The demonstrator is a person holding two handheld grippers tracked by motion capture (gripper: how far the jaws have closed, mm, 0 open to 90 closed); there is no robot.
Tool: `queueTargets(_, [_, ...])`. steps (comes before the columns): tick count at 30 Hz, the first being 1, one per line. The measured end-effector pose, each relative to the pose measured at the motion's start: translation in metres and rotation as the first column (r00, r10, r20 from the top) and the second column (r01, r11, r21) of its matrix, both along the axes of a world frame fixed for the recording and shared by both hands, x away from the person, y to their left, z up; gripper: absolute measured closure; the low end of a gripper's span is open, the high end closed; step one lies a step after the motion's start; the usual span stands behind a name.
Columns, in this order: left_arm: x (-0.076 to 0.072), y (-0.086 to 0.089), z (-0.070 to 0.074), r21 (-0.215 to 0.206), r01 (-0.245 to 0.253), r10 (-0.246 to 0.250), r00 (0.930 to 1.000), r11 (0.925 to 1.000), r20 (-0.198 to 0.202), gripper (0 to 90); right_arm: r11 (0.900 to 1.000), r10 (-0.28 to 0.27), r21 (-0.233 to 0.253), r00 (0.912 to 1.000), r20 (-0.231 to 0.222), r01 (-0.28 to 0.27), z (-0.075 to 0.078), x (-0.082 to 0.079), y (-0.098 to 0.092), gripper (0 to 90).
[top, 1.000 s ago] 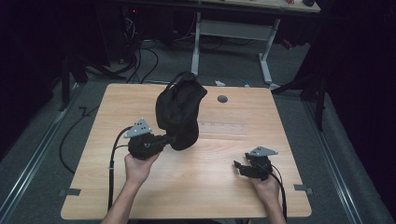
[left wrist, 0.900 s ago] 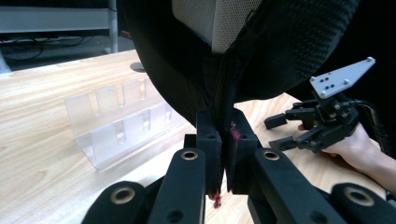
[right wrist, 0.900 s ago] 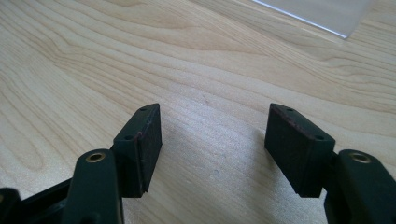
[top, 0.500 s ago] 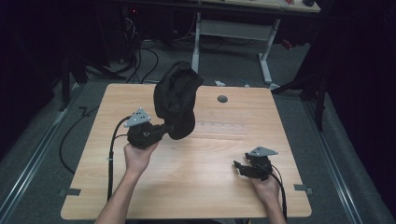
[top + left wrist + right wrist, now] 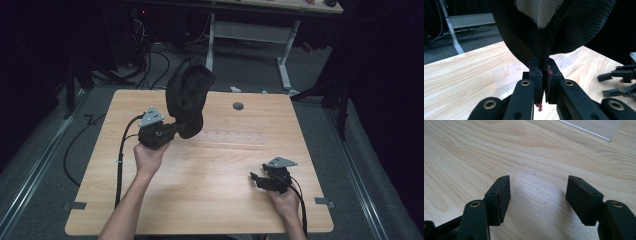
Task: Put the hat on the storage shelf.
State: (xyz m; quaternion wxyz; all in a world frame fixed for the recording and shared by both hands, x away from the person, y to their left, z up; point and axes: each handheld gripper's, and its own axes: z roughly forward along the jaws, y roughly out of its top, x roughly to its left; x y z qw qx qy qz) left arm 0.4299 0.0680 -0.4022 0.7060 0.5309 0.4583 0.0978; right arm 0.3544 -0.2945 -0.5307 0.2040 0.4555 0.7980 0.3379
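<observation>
Nearest, the right gripper (image 5: 256, 180) is held low over the wooden table (image 5: 210, 210), its jaws spread wide with nothing between them. Farther back at the left, the left gripper (image 5: 543, 72) is clamped on a seam of a black cap (image 5: 187, 97), which is lifted above the table's far side.

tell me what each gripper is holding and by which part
The left gripper pinches the black cap by a seam at its lower edge, lifted off the table. The right gripper is open, holding nothing.
</observation>
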Motion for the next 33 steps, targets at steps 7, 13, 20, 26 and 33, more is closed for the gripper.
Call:
queueTargets(7, [0.012,-0.002,-0.008,0.008,-0.038,0.038,0.9993,0.9993,-0.007,86.2,1.0,0.001,-0.001,1.0,0.001,-0.001,0.0,0.0,0.0,36.6])
queueTargets(13, [0.019,-0.005,-0.016,0.041,-0.063,0.063,0.9979,0.9972,-0.009,86.2,1.0,0.0,0.0,1.0,0.0,0.0,0.0,0.0,0.0,36.6])
queueTargets(20, [0.023,-0.008,-0.02,0.049,-0.075,0.076,0.9971,0.996,-0.008,86.2,1.0,0.0,0.0,1.0,0.0,0.0,0.0,0.0,0.0,36.6])
queueTargets(26, [0.024,-0.011,-0.024,0.05,-0.081,0.082,0.9966,0.9954,-0.008,86.2,1.0,0.0,0.0,1.0,0.0,0.0,0.0,0.0,0.0,36.6])
queueTargets(33, [0.021,-0.013,-0.026,0.06,-0.1,0.1,0.995,0.9932,-0.002,86.2,1.0,0.001,-0.001,1.0,0.001,-0.001,0.0,0.0,0.0,36.6])
